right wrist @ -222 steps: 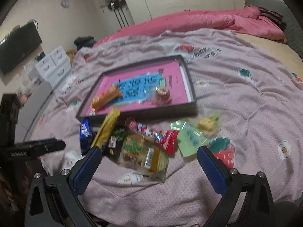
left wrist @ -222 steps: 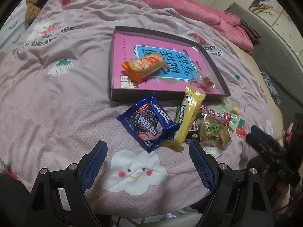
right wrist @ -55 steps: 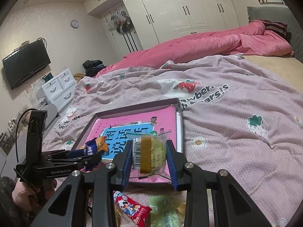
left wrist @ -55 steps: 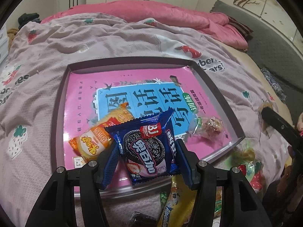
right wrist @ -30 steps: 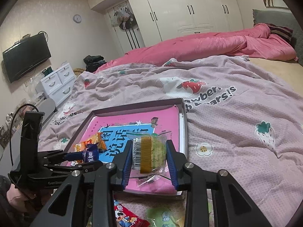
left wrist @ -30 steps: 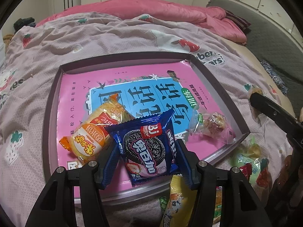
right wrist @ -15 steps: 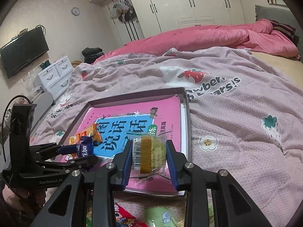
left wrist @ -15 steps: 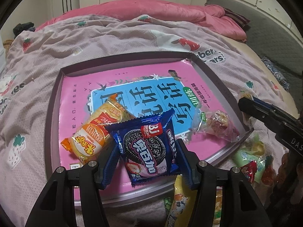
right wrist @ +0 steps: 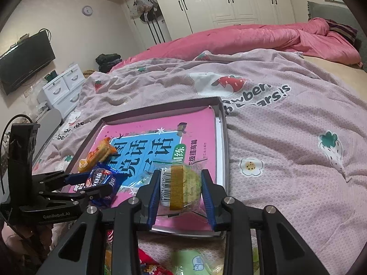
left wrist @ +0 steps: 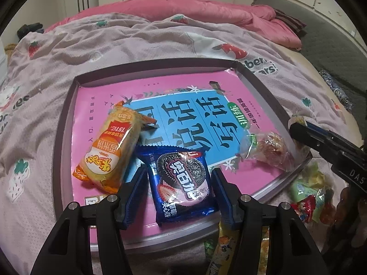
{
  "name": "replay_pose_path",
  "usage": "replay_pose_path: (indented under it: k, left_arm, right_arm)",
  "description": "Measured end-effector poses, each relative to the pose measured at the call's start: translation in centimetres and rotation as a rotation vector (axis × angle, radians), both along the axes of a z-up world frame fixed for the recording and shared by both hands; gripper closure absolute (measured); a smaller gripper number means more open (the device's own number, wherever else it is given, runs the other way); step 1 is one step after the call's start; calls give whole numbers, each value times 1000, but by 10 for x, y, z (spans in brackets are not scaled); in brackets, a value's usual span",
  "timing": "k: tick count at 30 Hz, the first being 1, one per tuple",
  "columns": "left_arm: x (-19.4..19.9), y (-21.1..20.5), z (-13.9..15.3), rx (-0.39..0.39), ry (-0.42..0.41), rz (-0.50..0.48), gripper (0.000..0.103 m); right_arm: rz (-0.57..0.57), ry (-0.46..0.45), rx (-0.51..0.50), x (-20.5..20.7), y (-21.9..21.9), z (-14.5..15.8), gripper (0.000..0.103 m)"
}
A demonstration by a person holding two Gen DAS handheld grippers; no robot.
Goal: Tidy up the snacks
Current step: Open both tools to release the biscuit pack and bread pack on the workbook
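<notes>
Since the earliest frames, both tongs have lifted packets off the bedspread and brought them over the tray; in the last half second the orange packet shows more fully to the left of the blue one, and the right tongs have edged a little further over the tray's corner.

The blue cookie packet (left wrist: 182, 178) sits between the pads of the left tongs (left wrist: 179, 192), which are closed on its two sides at about half their span; it hangs over the near part of the tray (left wrist: 65, 123). The right tongs (right wrist: 181, 190) are closed narrowly on a clear-wrapped green pastry (right wrist: 183, 181) with a barcode and a gold strip, held over the tray's near right corner.

The tray is a shallow purple-rimmed box lined with a pink and blue printed sheet (left wrist: 183, 119). In it lie an orange cake packet (left wrist: 110, 151), just left of the blue packet and overlapped by it, and a clear bag of brown pastry (left wrist: 269, 147) near the right rim.

Outside the tray, on the lilac strawberry bedspread (left wrist: 45, 68), remain a yellow stick packet (left wrist: 223, 249) below the near rim and a green and red cluster of wrappers (left wrist: 307, 197) to the right. A pink quilt (right wrist: 252, 39) lies bunched at the far side of the bed.
</notes>
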State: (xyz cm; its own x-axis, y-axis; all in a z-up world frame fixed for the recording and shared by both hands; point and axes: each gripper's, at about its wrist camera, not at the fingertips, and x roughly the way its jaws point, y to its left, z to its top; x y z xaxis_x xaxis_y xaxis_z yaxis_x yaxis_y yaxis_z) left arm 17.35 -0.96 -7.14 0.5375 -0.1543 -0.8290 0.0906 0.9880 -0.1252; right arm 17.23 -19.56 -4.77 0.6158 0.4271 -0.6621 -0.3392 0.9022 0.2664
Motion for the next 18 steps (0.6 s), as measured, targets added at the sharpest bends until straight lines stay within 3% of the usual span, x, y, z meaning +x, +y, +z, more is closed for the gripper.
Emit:
replay_pose_path:
  k: [18]
  left_arm:
    - [-1,-1,4,0,-9,-1,43]
  right_arm:
    - [-24,48,6,4,-5,-11,68]
